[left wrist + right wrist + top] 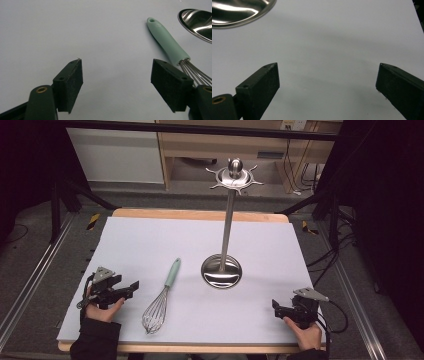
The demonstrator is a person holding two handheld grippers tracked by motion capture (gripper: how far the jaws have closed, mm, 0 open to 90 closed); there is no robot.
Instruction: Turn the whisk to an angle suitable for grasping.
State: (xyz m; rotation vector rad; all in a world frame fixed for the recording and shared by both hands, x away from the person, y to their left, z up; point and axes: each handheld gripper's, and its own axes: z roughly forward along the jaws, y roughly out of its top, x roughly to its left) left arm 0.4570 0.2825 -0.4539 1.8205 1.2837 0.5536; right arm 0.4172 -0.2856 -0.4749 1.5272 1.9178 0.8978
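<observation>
Down in the lower left of the high view the left gripper (131, 286) sits with jaws wide apart and nothing between them, same for the right gripper (274, 306) at lower right. The whisk (162, 298) lies flat on the table (135, 240) near the left one, mint handle pointing up-frame. Farther back, center, stands the steel utensil stand (222, 270).

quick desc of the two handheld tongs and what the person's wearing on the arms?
Both tongs, left and right, are black, each with two blocky, flat-faced jaws. Brass-coloured screw inserts sit at the jaw roots in the gripper views. Each carries a grey three-cornered plate on top and trails a black cable. The person wears dark sleeves.
</observation>
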